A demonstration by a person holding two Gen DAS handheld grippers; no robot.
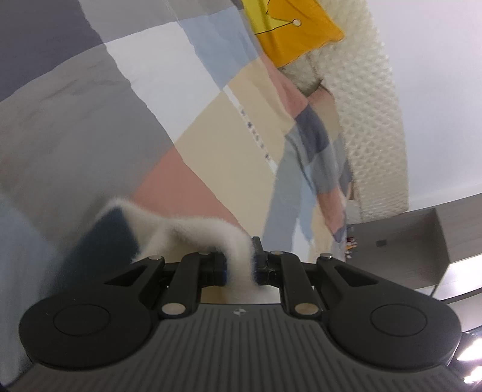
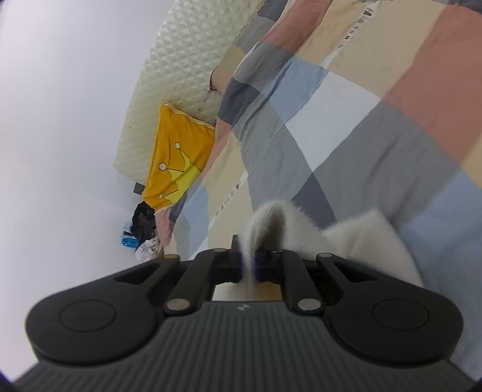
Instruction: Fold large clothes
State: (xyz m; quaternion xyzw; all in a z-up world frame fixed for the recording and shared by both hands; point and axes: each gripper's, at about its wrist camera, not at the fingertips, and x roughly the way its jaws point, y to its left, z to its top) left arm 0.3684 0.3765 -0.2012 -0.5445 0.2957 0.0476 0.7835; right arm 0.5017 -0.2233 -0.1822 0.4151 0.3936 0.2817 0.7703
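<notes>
A fuzzy white garment (image 1: pixel 192 232) with a dark navy part (image 1: pixel 108 238) is held up over the bed. My left gripper (image 1: pixel 239 265) is shut on a fold of its white edge. In the right wrist view my right gripper (image 2: pixel 247 265) is shut on another fold of the same white garment (image 2: pixel 361 238), which loops up between the jaws and trails off to the right. Both cameras are tilted and most of the garment is out of view.
A patchwork checked bedspread (image 1: pixel 192 144) in grey, blue, pink and beige covers the bed (image 2: pixel 376 105). A yellow crown-print pillow (image 1: pixel 289 27) (image 2: pixel 177 162) leans on a quilted cream headboard (image 1: pixel 370 120) (image 2: pixel 180 69). A grey cabinet (image 1: pixel 421 235) stands at right. Dark clutter (image 2: pixel 143 226) lies beside the bed.
</notes>
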